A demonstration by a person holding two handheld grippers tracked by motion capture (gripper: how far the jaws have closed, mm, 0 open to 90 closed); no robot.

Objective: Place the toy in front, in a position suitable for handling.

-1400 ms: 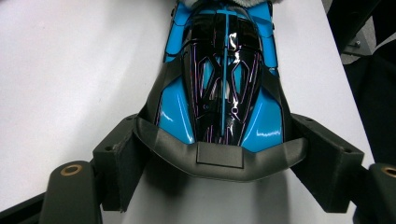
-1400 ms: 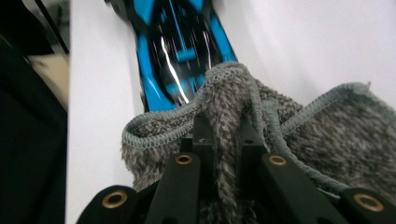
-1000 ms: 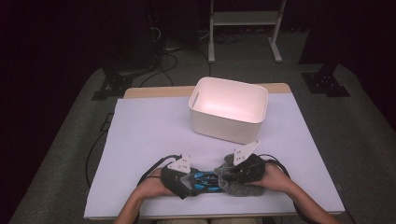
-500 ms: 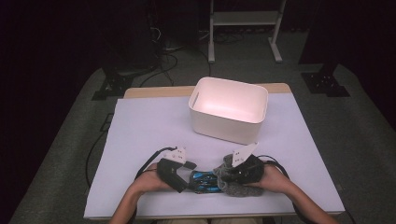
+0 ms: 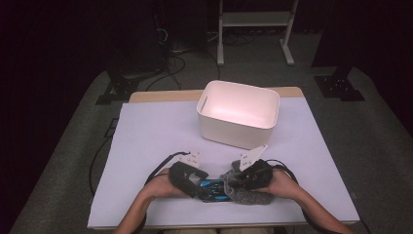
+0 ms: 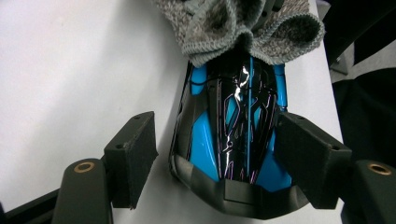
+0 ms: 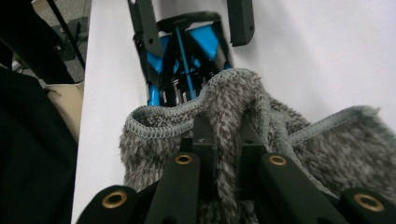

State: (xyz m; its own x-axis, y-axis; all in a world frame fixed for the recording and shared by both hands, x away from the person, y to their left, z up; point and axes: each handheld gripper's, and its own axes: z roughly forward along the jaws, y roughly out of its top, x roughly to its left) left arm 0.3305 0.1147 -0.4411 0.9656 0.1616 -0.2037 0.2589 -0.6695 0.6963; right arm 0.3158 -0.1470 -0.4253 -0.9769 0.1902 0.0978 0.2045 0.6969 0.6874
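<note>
Grey fleecy cloth [image 7: 243,121] is pinched in the closed right gripper [image 7: 223,133] and draped over one end of a glossy blue-and-black toy car [image 6: 233,140], well in front of the white bin [image 5: 238,114]. The left gripper [image 6: 219,154] has been closing astride the car, one pad touching, one apart. Wiping appears underway; a firm clamp seems needed next.

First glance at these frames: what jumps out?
The glossy blue-and-black object at the table's near edge, lying between the left gripper jaws, which have just been closing; one pad looks against it, the other stands apart. The right gripper is shut on the grey fuzzy cloth draped over its far end. Behind stands an open white bin.
</note>
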